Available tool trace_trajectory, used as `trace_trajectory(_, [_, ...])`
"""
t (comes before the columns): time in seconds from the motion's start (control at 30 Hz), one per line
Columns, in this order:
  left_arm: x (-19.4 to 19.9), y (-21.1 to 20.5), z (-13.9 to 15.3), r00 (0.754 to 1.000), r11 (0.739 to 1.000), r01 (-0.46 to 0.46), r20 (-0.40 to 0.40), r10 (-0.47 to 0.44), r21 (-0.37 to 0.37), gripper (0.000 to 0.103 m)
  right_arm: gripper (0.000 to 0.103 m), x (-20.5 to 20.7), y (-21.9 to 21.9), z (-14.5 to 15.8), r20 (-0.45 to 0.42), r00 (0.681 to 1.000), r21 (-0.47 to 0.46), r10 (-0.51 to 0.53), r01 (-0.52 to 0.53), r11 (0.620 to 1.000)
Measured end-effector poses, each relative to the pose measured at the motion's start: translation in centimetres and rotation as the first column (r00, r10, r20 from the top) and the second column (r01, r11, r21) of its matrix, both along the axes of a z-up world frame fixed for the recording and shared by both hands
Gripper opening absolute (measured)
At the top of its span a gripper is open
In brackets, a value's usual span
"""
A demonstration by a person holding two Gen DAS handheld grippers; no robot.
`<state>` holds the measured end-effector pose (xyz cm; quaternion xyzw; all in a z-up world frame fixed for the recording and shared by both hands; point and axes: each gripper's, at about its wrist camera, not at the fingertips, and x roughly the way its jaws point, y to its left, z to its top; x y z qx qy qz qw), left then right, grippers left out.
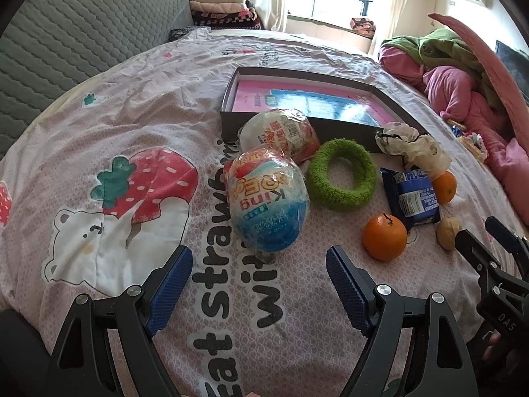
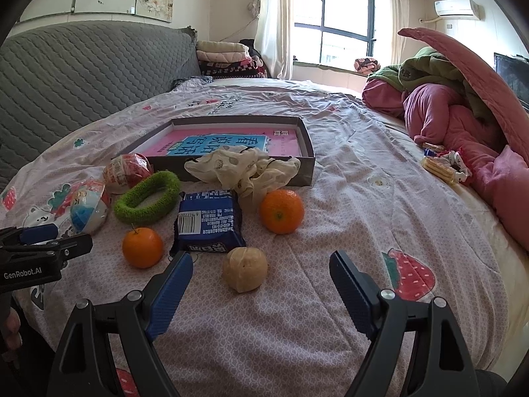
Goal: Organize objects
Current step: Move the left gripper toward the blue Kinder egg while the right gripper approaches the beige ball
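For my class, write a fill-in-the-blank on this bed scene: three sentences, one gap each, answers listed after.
1. The fruit lying on the bedsheet are two ____.
2. The fluffy ring beside the blue snack packet is coloured ____.
3. The walnut lies just ahead of the right gripper, whose fingers stand ____.

Missing words: oranges; green; open

Right claw spread wide w/ nothing in it, walnut between fingers, blue snack pack just beyond
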<state>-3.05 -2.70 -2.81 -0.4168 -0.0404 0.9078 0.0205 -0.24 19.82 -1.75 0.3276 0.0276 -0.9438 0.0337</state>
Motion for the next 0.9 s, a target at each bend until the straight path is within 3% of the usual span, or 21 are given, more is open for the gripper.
trace_trajectory(0.6, [-2.6, -1.3, 0.1, 1.0, 0.999, -0.027, -0.015, 0.028, 0.045, 0.084, 0.084, -1.5, 0.0, -1.0, 0.038, 0.999, -0.015, -0.002, 0.002, 1.0])
trace_trajectory(0.9, [-3.8, -1.3, -0.1, 1.0, 0.998, -0.027, -0.011, 0.027, 0.048, 0.084, 0.064, -2.1, -0.4, -1.6, 0.07, 0.997, 0.004, 0.016, -0.017, 1.0])
